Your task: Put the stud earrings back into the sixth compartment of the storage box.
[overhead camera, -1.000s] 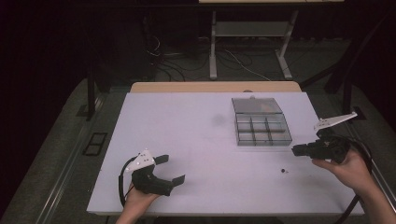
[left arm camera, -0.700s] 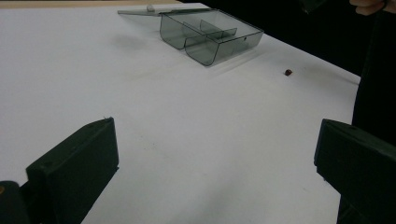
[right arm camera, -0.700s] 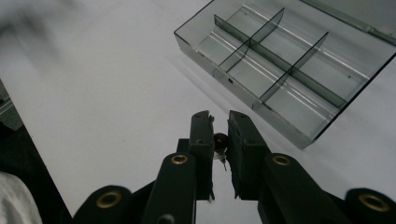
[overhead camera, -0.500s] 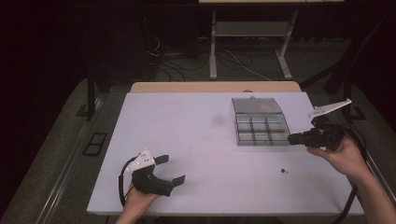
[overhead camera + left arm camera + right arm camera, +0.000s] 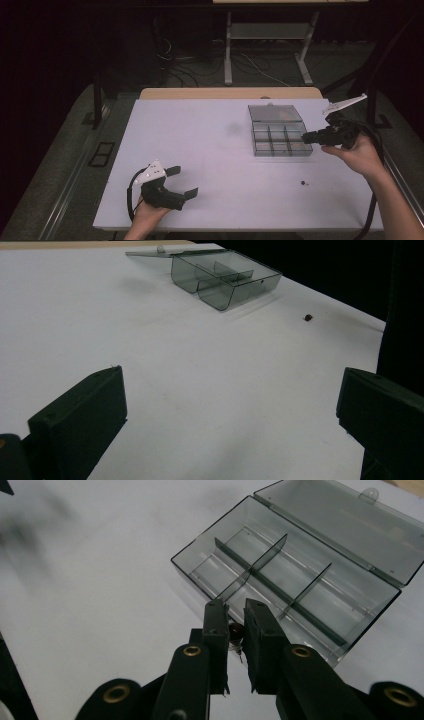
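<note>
A clear grey compartment box (image 5: 280,153) lies open on the white table (image 5: 210,130), its lid flat behind it. My right gripper (image 5: 306,137) hovers at the box's right front corner, shut on a small dark piece (image 5: 235,630) just above the near wall of the box (image 5: 200,575). A second small dark piece (image 5: 302,183) lies loose on the table in front of the box, also seen in the left gripper view (image 5: 308,317). Near the front left edge my left gripper (image 5: 184,181) rests open, with nothing between its jaws (image 5: 232,375). The box (image 5: 235,295) stands far ahead of it.
A wooden strip (image 5: 230,93) runs along the table's far edge. Behind it stand a metal frame (image 5: 270,45) and floor cables. The right gripper's cable (image 5: 372,150) loops off the table's right side.
My right gripper has moved up and left from the table's right front to the box's corner, carrying the small piece. The left gripper has stayed put.
</note>
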`<state>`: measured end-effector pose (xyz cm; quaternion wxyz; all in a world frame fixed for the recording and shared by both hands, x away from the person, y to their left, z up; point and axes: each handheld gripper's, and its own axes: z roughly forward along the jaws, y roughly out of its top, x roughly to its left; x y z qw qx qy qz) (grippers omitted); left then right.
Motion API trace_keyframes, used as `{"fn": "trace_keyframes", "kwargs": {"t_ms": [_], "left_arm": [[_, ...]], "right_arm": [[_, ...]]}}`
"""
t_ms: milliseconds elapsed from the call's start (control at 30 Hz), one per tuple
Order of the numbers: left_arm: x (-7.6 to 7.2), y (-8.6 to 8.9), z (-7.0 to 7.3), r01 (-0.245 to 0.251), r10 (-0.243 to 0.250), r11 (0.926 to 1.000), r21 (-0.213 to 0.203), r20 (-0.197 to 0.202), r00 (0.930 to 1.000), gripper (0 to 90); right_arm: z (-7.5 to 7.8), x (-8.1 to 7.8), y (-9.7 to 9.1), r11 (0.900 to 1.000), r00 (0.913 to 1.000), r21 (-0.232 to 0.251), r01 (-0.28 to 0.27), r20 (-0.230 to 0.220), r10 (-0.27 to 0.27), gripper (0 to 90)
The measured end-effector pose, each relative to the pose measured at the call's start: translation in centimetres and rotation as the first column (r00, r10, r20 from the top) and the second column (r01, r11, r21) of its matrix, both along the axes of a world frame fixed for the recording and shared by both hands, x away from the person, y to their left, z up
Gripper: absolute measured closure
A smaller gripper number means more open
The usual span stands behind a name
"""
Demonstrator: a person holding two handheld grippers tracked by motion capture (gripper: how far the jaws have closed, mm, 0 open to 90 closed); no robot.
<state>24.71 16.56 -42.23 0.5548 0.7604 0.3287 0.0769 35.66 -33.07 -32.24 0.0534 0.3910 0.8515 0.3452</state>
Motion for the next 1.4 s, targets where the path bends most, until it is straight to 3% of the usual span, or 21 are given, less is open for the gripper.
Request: {"fn": "trace_keyframes", "kwargs": {"t_ms": [433, 1400], "left_arm": [[0.0, 0.0, 0.0, 0.002, -0.002, 1.0000, 0.000, 0.000, 1.0000, 0.0], [0.0, 0.0, 0.0, 0.003, -0.003, 1.0000, 0.009, 0.003, 1.0000, 0.0]], "right_arm": [[-0.2, 2.6, 0.2, 0.9993, 0.9993, 0.001, 0.037, 0.008, -0.037, 80.0], [-4.5, 7.3, 0.5, 0.9955, 0.9957, -0.026, 0.091, -0.014, -0.092, 80.0]]}}
